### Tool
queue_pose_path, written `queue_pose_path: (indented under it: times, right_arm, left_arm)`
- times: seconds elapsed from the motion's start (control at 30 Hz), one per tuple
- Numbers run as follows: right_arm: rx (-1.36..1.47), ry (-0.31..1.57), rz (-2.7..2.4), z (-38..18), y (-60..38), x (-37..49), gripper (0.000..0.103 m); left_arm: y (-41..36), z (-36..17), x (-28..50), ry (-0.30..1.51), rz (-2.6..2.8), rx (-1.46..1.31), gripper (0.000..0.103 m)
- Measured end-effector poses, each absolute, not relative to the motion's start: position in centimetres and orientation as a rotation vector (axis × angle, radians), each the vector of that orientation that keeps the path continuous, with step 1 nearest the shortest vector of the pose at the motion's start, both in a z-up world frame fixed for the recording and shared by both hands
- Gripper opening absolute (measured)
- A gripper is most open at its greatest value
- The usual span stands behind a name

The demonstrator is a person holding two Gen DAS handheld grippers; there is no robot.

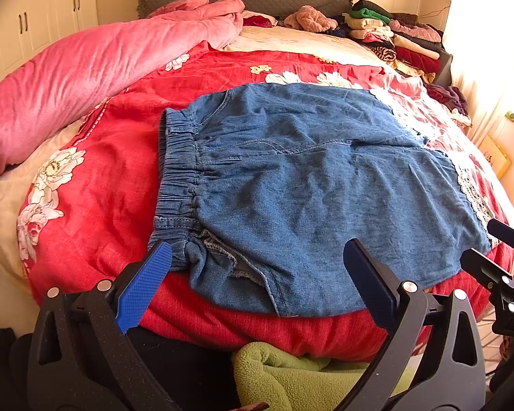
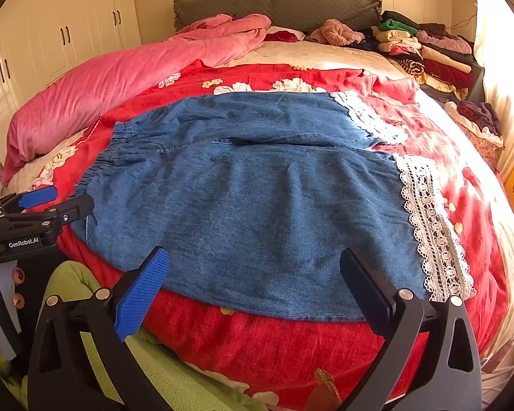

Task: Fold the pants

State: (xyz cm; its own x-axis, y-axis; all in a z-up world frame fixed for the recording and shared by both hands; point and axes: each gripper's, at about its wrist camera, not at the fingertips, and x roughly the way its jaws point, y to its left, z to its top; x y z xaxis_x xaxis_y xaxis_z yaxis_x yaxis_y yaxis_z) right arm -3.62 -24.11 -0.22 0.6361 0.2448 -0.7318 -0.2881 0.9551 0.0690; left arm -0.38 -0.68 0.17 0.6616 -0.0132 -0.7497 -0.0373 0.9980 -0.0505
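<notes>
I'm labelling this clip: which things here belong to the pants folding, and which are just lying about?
Job:
denim pants, flat on the bed
left gripper, open
right gripper, open

Lying about:
red quilt
pink blanket
clothes pile
green fleece

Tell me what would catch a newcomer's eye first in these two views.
The blue denim pants with an elastic waistband and white lace hems lie spread flat across the middle of the red floral quilt. Both the left gripper and the right gripper hang open at the near edge of the pants, gripping nothing. Behind, a bulky pink plush blanket runs along the left, and a stack of folded clothes sits by the headboard at the right.
</notes>
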Motion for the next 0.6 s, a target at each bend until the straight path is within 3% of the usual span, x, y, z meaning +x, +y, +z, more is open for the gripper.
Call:
queue_pose_path:
  times: [0.6]
  right_arm:
    - [-0.062,0.827,0.303,-0.28,-23.97,-3.49,0.099]
  left_arm:
    - [-0.45,0.03,-0.27,0.847,0.015,-0.06,0.094]
